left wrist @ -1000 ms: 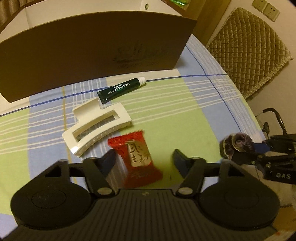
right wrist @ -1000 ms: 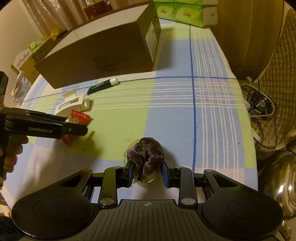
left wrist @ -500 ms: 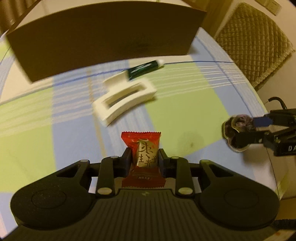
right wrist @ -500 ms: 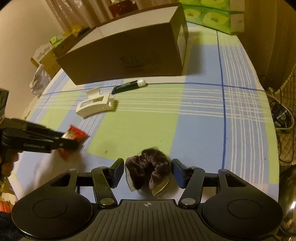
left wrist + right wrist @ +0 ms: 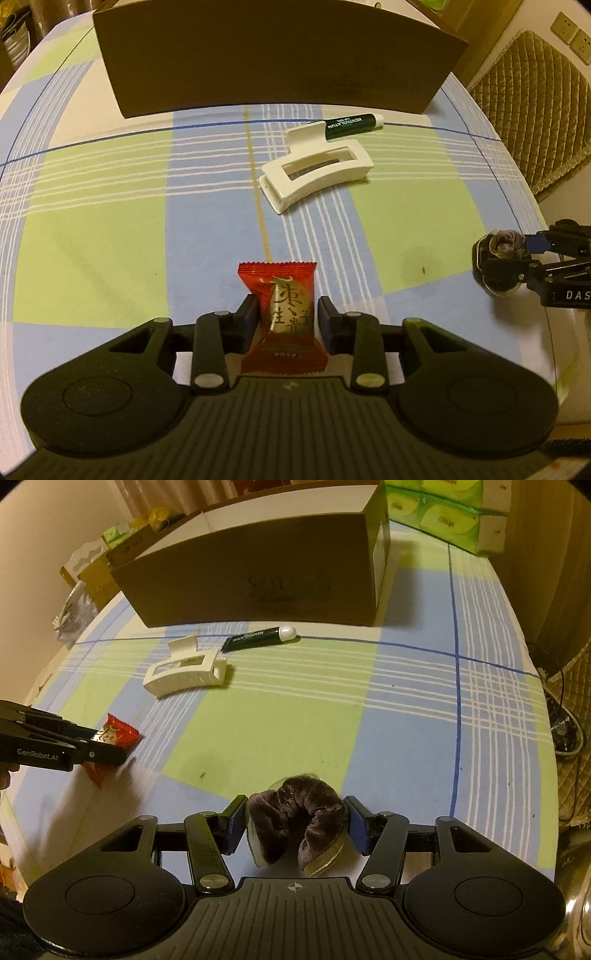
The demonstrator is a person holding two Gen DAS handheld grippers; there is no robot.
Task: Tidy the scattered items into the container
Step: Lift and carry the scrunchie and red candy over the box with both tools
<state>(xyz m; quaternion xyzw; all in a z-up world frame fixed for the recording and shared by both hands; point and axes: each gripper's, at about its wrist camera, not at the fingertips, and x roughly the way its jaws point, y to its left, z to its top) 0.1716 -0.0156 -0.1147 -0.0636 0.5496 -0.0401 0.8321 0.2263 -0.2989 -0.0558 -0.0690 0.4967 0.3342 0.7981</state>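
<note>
My left gripper (image 5: 287,315) is shut on a red snack packet (image 5: 282,314) and holds it above the checked tablecloth; it also shows in the right wrist view (image 5: 116,734). My right gripper (image 5: 295,821) is shut on a dark purple scrunchie (image 5: 299,819), which also shows at the right edge of the left wrist view (image 5: 504,245). A white hair claw (image 5: 317,170) (image 5: 184,672) and a green lip-gel tube (image 5: 351,123) (image 5: 260,637) lie on the cloth in front of the brown cardboard box (image 5: 273,59) (image 5: 258,576).
Green tissue packs (image 5: 443,513) stand behind the box at the back right. Small boxes and bags (image 5: 96,568) sit at the table's far left. A quilted chair (image 5: 535,107) stands off the right edge, with cables on the floor (image 5: 565,723).
My left gripper closed on the red packet and lifted it back from the claw. My right gripper loosened half a second ago and has closed on the scrunchie again, raised higher.
</note>
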